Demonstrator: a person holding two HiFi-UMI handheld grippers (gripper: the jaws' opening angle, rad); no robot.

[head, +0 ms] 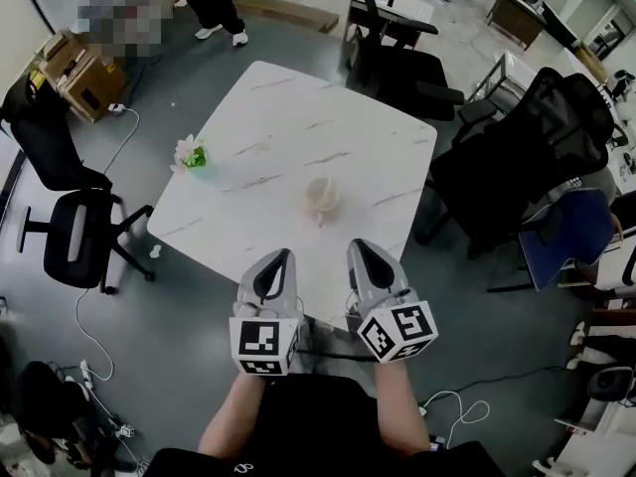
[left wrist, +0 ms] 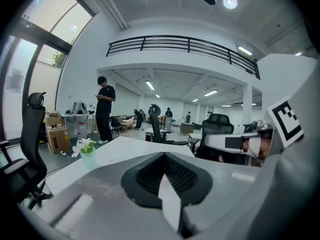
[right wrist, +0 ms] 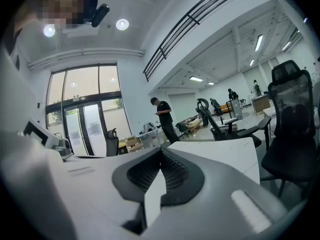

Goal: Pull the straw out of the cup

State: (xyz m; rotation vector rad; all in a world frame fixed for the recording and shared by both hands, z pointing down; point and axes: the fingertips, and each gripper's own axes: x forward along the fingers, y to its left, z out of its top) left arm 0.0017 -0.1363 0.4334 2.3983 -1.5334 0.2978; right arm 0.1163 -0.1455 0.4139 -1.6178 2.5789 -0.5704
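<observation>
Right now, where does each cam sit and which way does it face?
Head view: on the person's head, looking steeply down at the table and cup; shows left tool, right tool, both forearms.
Left gripper view: rides the left tool, facing across the table toward the flower pot; own shut jaws, right tool's marker cube at right.
Right gripper view: rides the right tool, facing past the table corner toward glass doors; own shut jaws.
Shared: both gripper views catch the standing person; neither shows the cup.

The left forearm (head: 231, 413) and right forearm (head: 396, 415) reach forward side by side; left claw (head: 281, 258) and right claw (head: 360, 248), jaws pressed together, point slightly down.
</observation>
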